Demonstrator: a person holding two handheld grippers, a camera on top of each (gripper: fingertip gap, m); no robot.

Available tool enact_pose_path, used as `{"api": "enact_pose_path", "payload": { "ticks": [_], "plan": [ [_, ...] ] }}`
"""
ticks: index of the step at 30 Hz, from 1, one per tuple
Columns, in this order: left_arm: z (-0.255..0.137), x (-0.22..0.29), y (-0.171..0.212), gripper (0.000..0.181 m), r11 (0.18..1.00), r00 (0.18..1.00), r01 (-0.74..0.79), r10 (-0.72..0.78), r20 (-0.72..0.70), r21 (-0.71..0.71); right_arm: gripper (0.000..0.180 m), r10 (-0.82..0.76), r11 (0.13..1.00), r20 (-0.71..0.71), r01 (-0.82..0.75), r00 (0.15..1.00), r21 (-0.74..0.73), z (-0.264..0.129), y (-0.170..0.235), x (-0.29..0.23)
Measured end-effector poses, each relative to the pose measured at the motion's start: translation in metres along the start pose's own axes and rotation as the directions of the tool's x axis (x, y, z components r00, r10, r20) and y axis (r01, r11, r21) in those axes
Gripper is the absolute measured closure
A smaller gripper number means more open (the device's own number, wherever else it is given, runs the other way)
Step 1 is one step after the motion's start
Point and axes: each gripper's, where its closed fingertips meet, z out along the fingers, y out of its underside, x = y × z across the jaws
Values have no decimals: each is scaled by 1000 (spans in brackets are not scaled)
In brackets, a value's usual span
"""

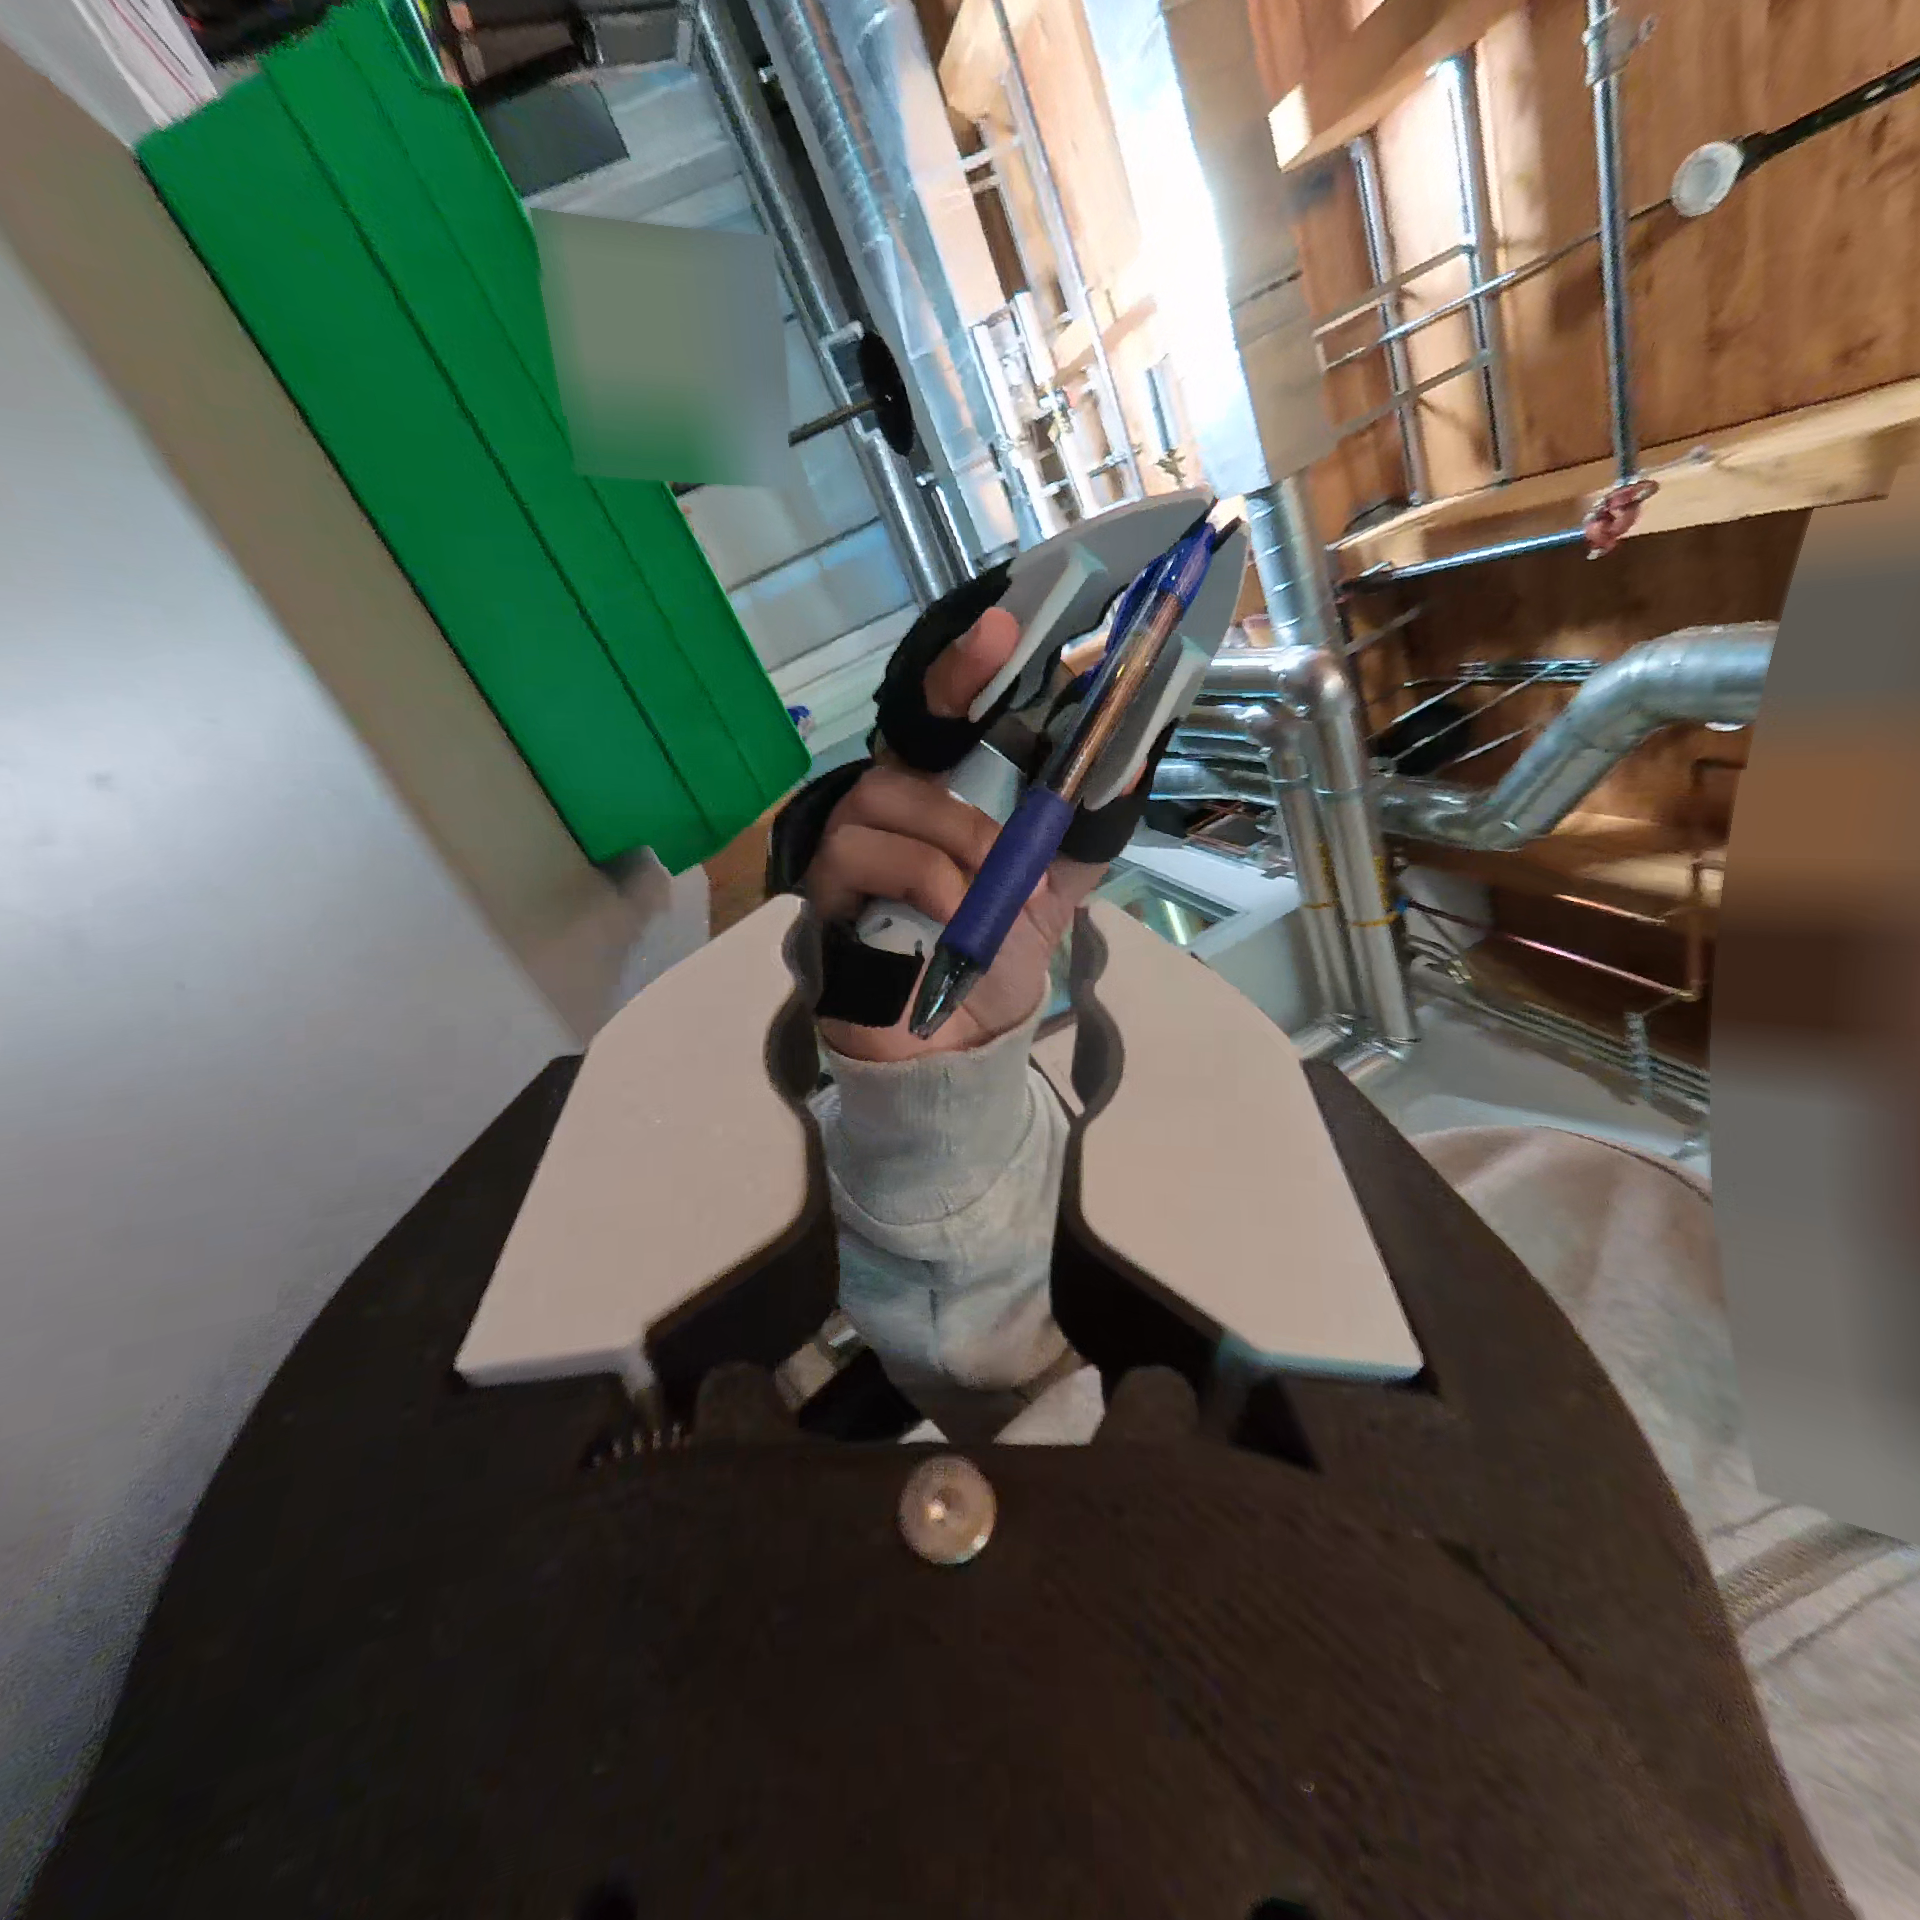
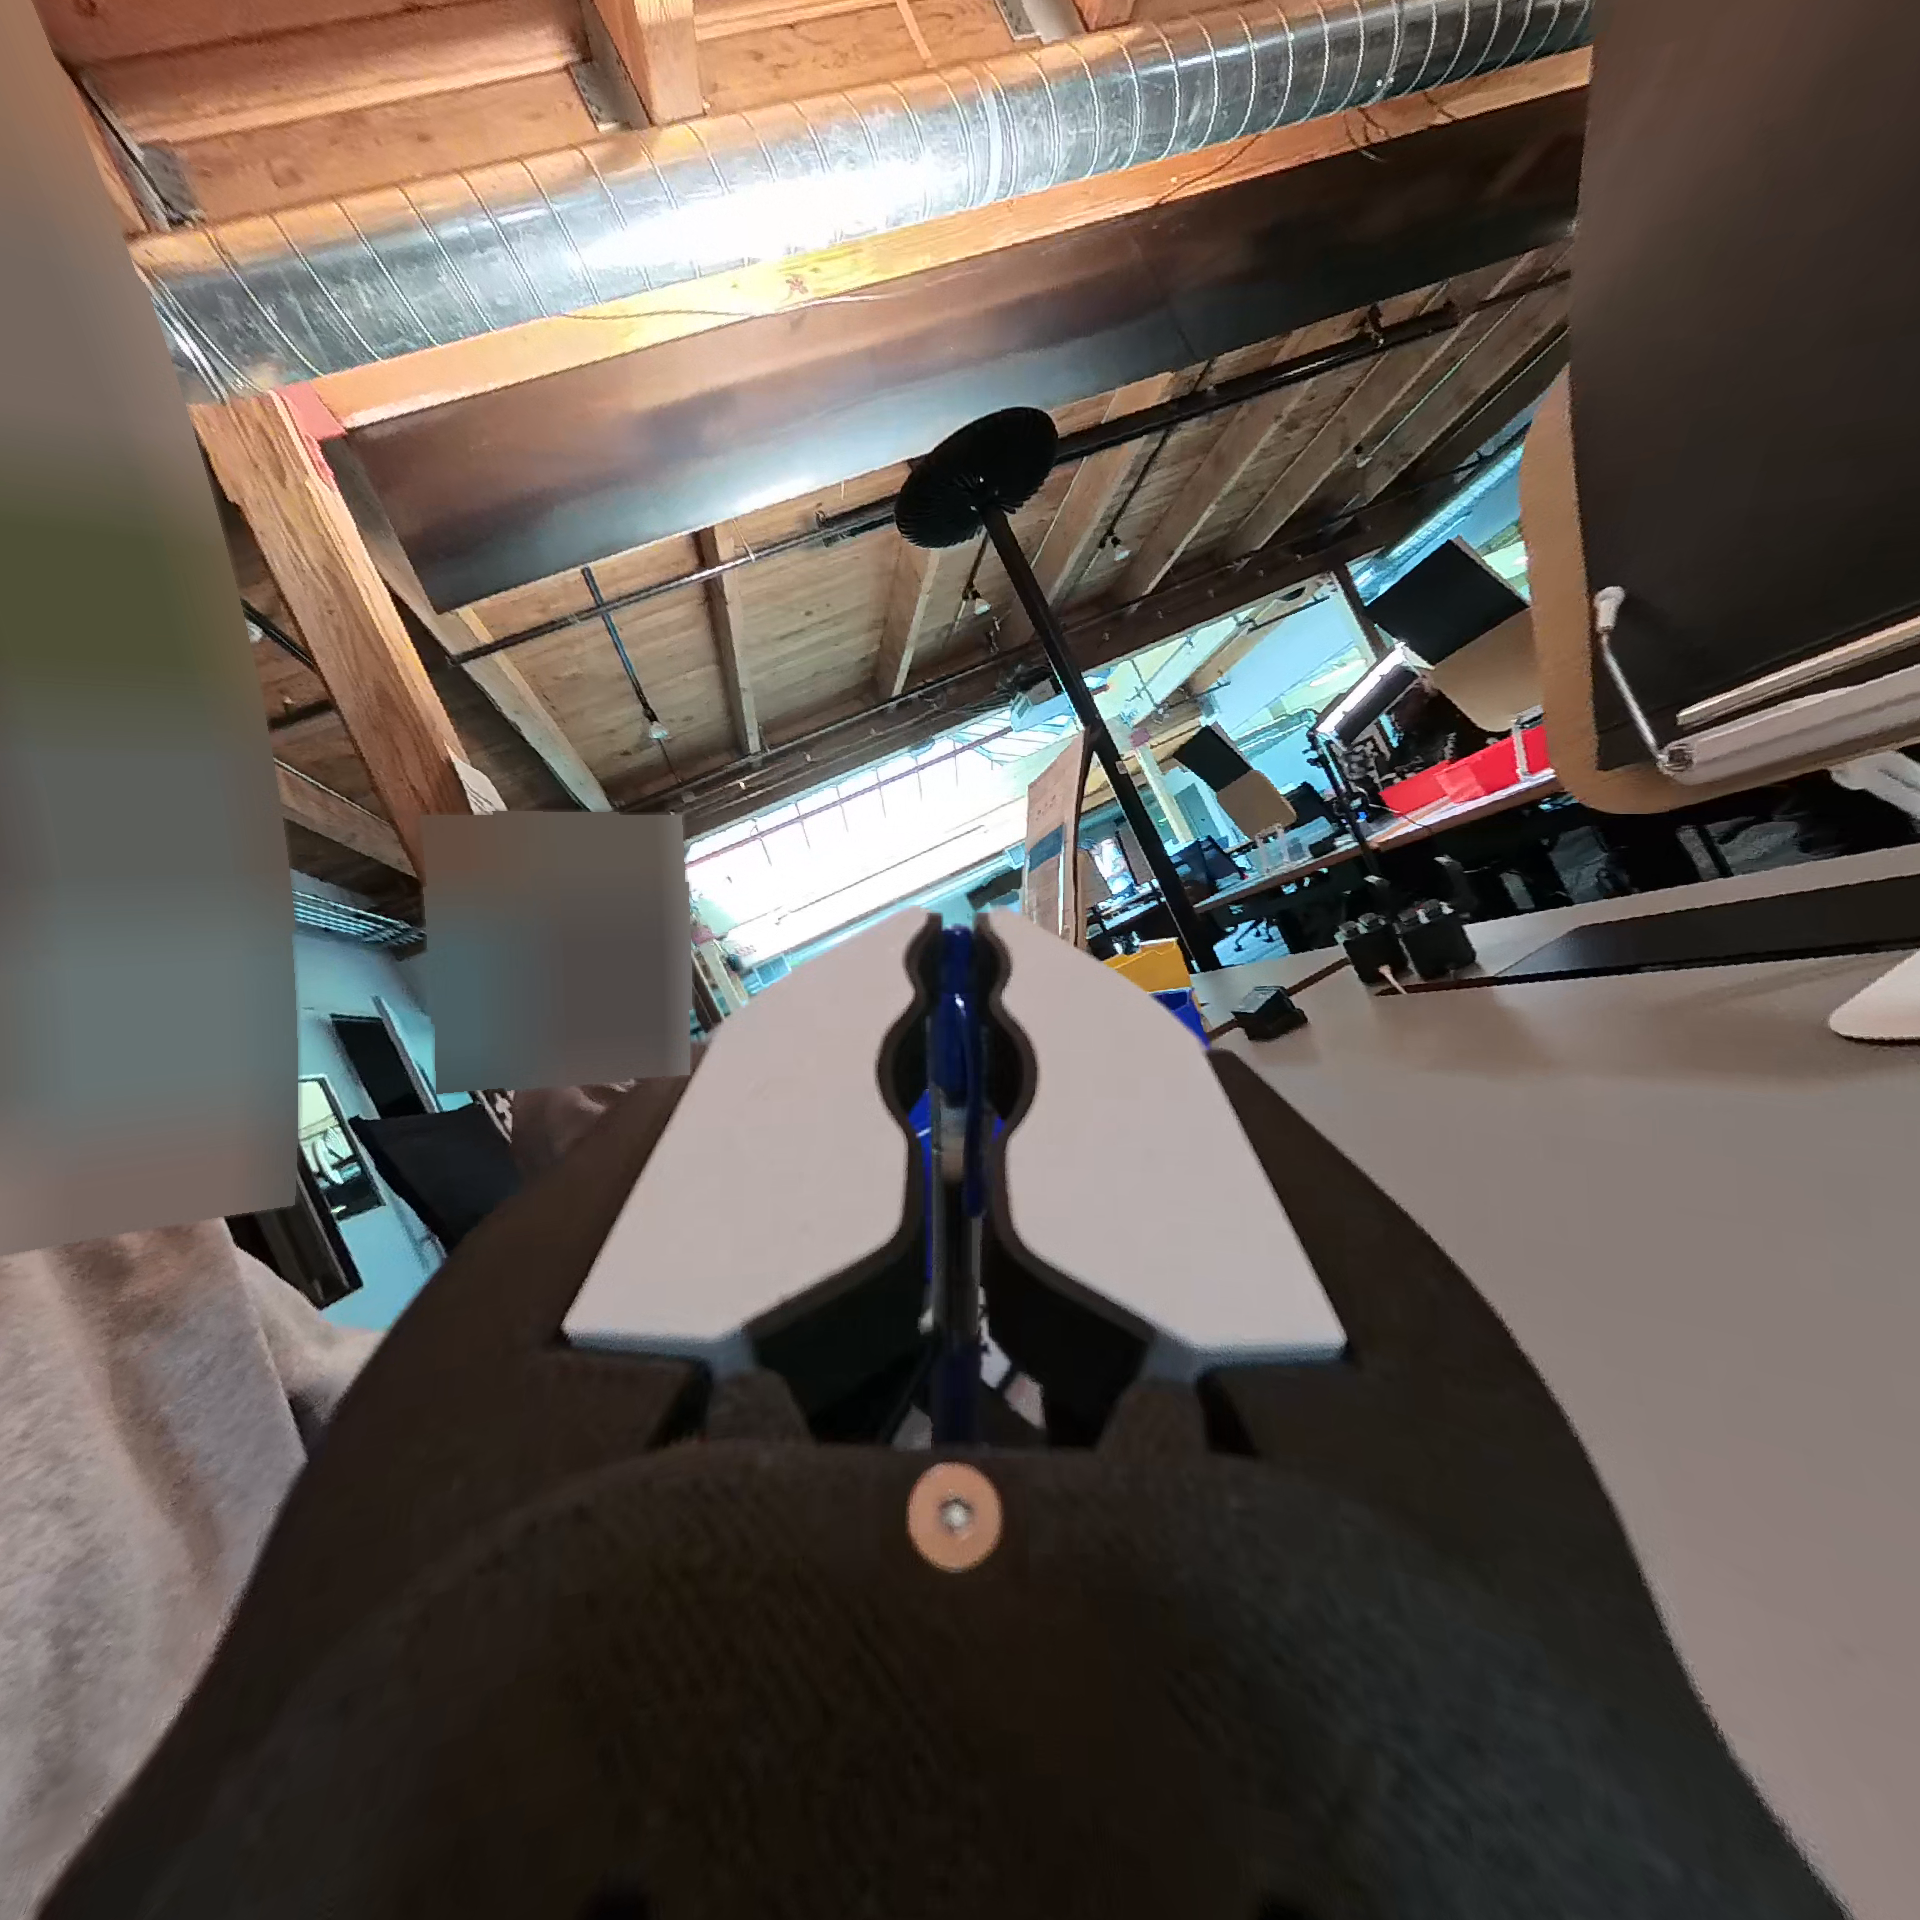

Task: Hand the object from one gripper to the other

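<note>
Workshop loft: timber ceiling, spiral metal duct (image 2: 727, 197), grey table (image 2: 1558, 1195) off to the right of the right gripper.

Left wrist view: we see the left gripper (image 1: 940, 997) with its jaws standing wide and nothing between them. Through that gap, beyond the fingertips, the right gripper (image 1: 1210, 540) sits in a strapped hand (image 1: 935, 842) with a pale sleeve (image 1: 940, 1174) below it. It has the blue pen (image 1: 1049, 810) pinched near the clip end; the grip sleeve and writing tip hang free, pointing down toward the left gripper. A green bin (image 1: 468, 468) stands left of the pen.

Right wrist view: the right gripper (image 2: 961, 935) is drawn narrow, clamped on the pen (image 2: 951, 1091), which runs lengthwise along the slot between its fingers. The left gripper is not in this view.

Step in hand, as we read it: receive with the left. We'd advance the wide jaws around the rubber grip sleeve, clear of the hand behind it, square to the pen axis, clamp fully, and only then let the right one release. Risk: the pen is pinched at one end, so a nudge may pivot it.

Only the left view shows the free length of pen and the spacing between grippers; only the right view shows how the pen seats in the slot.
</note>
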Motion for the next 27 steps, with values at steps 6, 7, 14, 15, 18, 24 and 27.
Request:
{"api": "enact_pose_path", "payload": {
  "ticks": [6,7,14,15,18,24,27],
  "plan": [
    [6,6,12,142,995,993,81,-85,-79,-52,174,24,999,12,-25,1000,26,-2,-5,0],
    [7,7,13,144,995,992,84,-89,-88,-59,174,31,999,13,-31,999,33,-3,-6,1],
    [2,10,4,170,997,992,71,-72,-104,-7,174,50,997,17,-51,999,57,-6,-11,3],
    [0,10,1,169,997,992,71,-70,-106,6,174,51,997,19,-52,999,58,-6,-11,2],
    [-7,13,-13,170,996,992,57,-50,-112,62,174,59,996,27,-61,998,59,-7,-10,3],
    [-27,23,-48,171,984,993,-11,32,-112,180,174,67,998,43,-68,997,16,-5,0,3],
    [-37,27,-61,171,976,993,-42,65,-98,215,173,52,998,54,-51,997,-27,-1,9,0]
  ]
}}
